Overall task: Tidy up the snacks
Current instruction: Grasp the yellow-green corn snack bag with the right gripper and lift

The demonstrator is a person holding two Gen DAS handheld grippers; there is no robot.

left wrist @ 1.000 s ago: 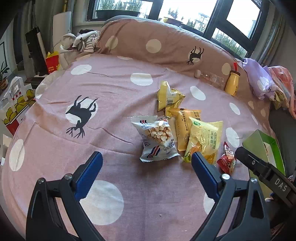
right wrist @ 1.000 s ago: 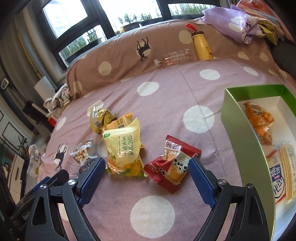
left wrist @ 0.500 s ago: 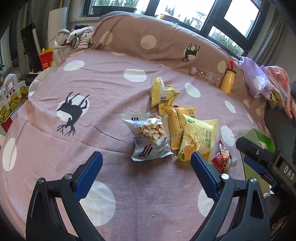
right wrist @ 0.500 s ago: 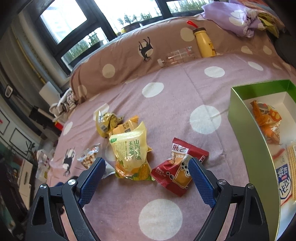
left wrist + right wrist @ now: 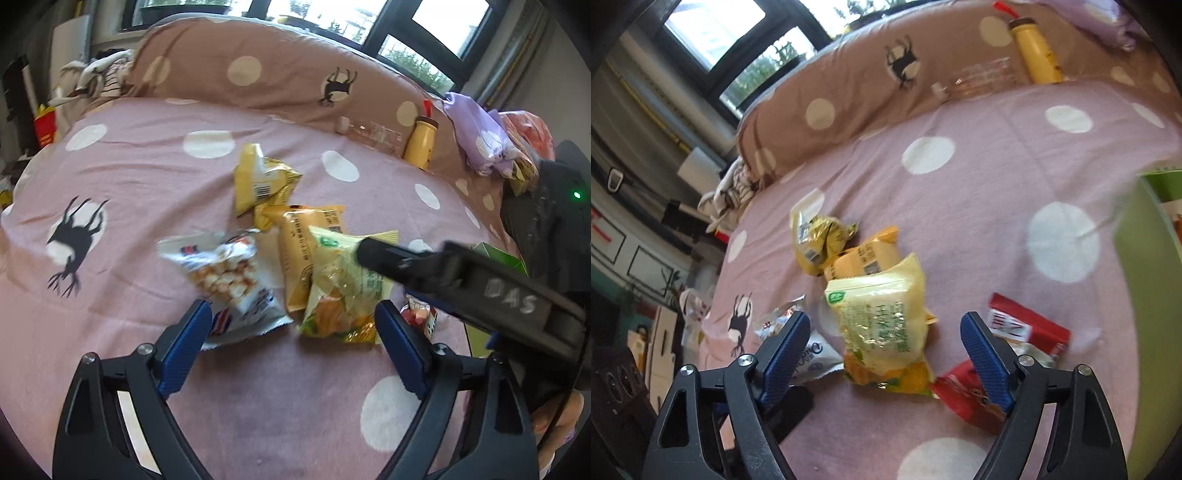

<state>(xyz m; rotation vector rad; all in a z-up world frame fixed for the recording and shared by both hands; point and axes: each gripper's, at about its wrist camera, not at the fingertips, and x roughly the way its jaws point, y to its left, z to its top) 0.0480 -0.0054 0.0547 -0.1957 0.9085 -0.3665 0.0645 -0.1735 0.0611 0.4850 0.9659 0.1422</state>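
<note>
Now both grippers nearer snacks.

Bed, pink cover with white dots and deer prints. Lying on it, clustered: white snack bag, crumpled yellow packet, orange packet, pale yellow corn-chip bag, red packet. At the far bolster: yellow bottle, clear bottle; green box at the right edge.

Snack packets clustered mid-bed on bedspread. Popcorn packet leftmost in left wrist view; corn-chip bag right of it, lying partly on flat packet behind. Crumpled packet farthest back. Red packet right of corn-chip bag (partly behind gripper finger). Box at far right. Two bottles against bolster behind.
</note>
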